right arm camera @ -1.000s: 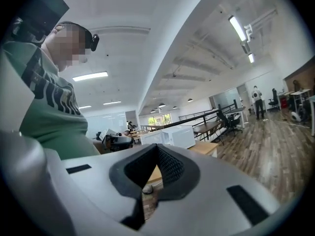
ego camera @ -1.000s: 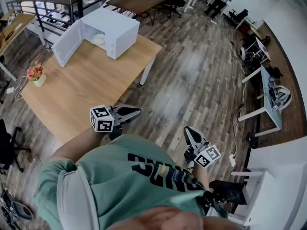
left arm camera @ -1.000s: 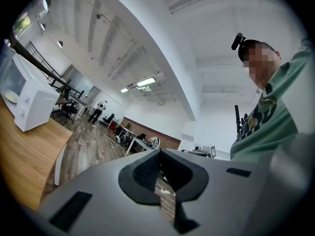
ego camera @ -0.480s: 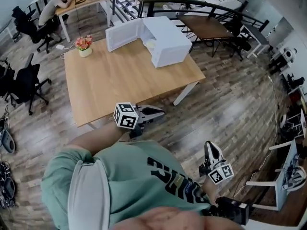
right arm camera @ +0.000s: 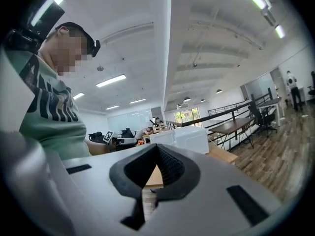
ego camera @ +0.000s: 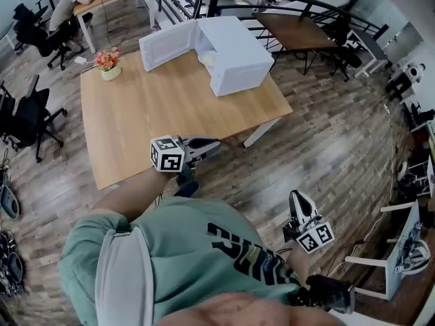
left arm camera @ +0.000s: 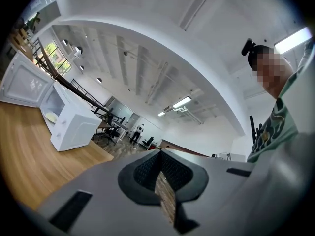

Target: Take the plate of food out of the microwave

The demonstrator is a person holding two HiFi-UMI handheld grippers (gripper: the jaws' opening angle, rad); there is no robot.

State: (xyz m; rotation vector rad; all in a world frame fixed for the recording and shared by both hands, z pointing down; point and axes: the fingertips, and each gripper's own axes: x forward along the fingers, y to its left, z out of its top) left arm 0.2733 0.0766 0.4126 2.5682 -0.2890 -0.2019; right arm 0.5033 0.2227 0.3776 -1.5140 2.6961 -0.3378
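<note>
Evidently sitting at the approach step: holding the left claw (ego camera: 215,144) pressed together and empty by the near edge of the smooth wooden table (ego camera: 136,128), and the right claw (ego camera: 297,197) likewise pinched together, well back over the plank floor (ego camera: 319,134). Needing next a reach across to the boxy white microwave (ego camera: 234,53) with its open door (ego camera: 165,43) and the pale round plate of food (ego camera: 209,58) inside, then spreading a claw for the thin rim.
</note>
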